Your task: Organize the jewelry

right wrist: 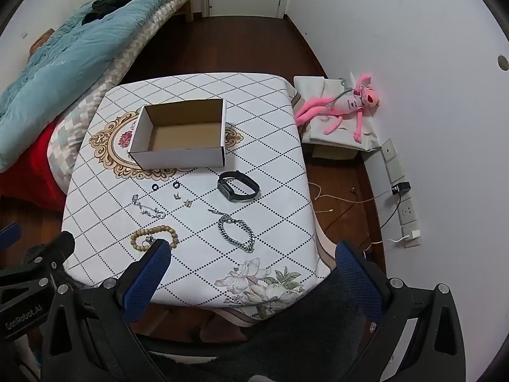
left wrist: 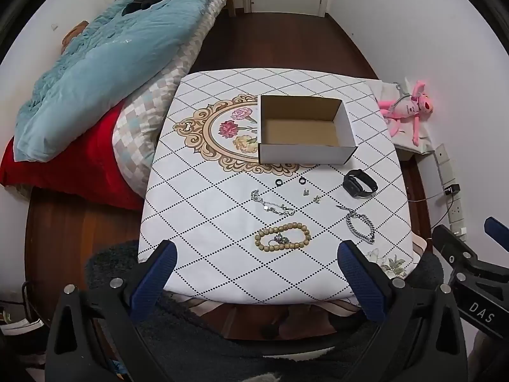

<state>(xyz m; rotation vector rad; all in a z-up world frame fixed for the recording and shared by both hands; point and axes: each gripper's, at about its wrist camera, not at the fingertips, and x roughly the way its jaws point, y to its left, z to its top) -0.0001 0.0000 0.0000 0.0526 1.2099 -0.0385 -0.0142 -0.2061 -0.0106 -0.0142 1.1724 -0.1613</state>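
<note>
The square table under a white tablecloth with a black diamond grid (left wrist: 222,222) carried everything, and its slick, draped cover was the first hazard: a dragging fingertip could bunch it and scatter the pieces. The open white cardboard box with a bare brown interior (left wrist: 305,154) sat toward the far side, light enough, I judged, to slide if nudged by a reaching gripper.

The left gripper (left wrist: 256,262) and the right gripper (right wrist: 253,262) both hovered over the near edge, jaws spread wide and holding nothing.

All the jewelry lay loose on the cloth between the grippers and the box. The black smartwatch with its looped strap (right wrist: 238,186) was nearest the box; its springy band could roll out of a pinch. The heavy silver curb-link chain bracelet (right wrist: 237,232) and the tan wooden bead bracelet (left wrist: 282,235) might sag or swing and catch the box rim. A small silver charm (left wrist: 280,238) lay inside the bead loop and could be carried up with it, then dropped. The thin silver chain (left wrist: 272,205) lay flat and would likely slip the pads. The two small black rings (left wrist: 291,182) and two tiny silver earrings (left wrist: 311,194) seemed easiest to flick off the table.
</note>
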